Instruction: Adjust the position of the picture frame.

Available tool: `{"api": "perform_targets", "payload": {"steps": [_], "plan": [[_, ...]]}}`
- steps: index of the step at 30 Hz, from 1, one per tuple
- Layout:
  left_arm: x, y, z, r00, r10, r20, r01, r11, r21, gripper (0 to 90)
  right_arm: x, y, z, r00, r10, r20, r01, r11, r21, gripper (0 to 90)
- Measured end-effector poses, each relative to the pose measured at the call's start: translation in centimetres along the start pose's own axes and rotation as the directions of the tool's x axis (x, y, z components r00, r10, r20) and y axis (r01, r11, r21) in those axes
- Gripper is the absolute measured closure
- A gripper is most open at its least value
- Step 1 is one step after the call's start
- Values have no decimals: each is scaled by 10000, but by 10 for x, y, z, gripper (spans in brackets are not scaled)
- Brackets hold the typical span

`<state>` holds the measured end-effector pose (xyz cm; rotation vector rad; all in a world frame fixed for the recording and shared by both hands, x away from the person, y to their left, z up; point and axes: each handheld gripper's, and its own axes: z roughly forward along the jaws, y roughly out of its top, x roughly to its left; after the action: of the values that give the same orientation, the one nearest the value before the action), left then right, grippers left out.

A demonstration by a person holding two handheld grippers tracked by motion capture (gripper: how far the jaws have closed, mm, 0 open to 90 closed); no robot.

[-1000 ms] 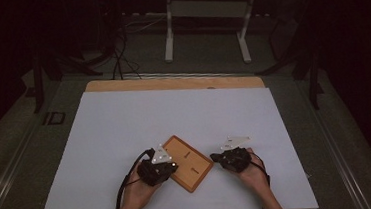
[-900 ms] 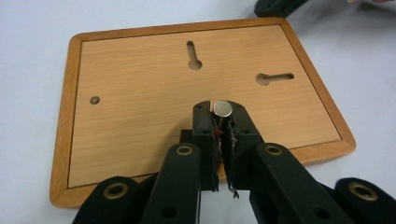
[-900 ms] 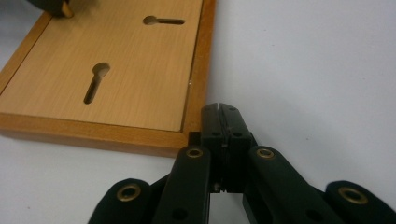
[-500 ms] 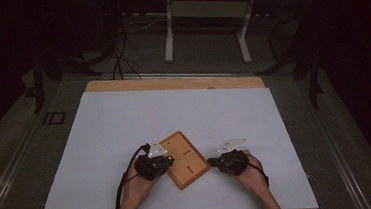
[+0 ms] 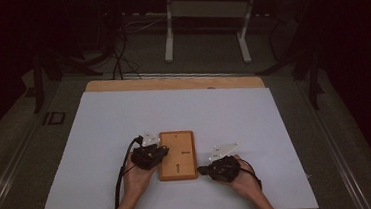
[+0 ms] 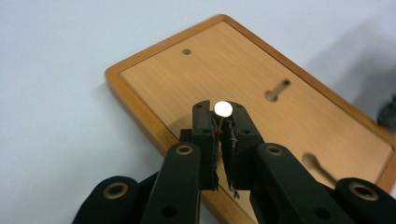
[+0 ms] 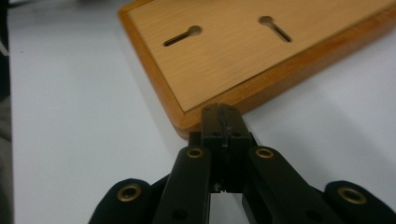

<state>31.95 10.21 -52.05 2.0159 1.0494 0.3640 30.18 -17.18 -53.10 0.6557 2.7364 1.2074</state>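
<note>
I am watching a flat wooden board (image 5: 177,155) lying face-up on the white table cover (image 5: 99,121), in the half of the cover nearer the person and roughly at its middle from side to side. The board is showing a raised rim, two keyhole slots (image 6: 277,89) and a small round hole (image 6: 187,52) near one short end.

At the board's left long edge I am seeing the left gripper (image 5: 163,150); in the left gripper view its tip (image 6: 219,109) is sitting over the board's rim with the jaws drawn together on nothing, a small bright white dot between their ends. Whether the tip is touching the wood I cannot tell.

Off the board's near right corner I am seeing the right gripper (image 5: 201,170), its jaws also pressed together and gripping nothing. In the right gripper view its tip (image 7: 223,112) is lying right up against the board's rounded corner.

The person's forearms are coming in from the near edge of the table on either side of the board.
</note>
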Motion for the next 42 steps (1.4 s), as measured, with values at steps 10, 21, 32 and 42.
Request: {"api": "perform_targets", "payload": {"steps": [10,21,32,42], "plan": [[4,8,11,9985,-500,-201,496,9985,-222,842,12,6,8,9988,-353,-338,354,9994,23,900],[5,22,31,9986,-385,352,398,9986,-356,842,21,10,17,9958,-670,-629,657,9976,-223,900],[-2,32,48,9950,-140,993,179,9991,-383,838,27,14,19,9920,-1094,-629,1089,9940,-121,900],[-4,31,48,9974,-406,592,426,9985,-332,775,1,10,-7,9986,-332,408,363,9964,-771,879]]}}
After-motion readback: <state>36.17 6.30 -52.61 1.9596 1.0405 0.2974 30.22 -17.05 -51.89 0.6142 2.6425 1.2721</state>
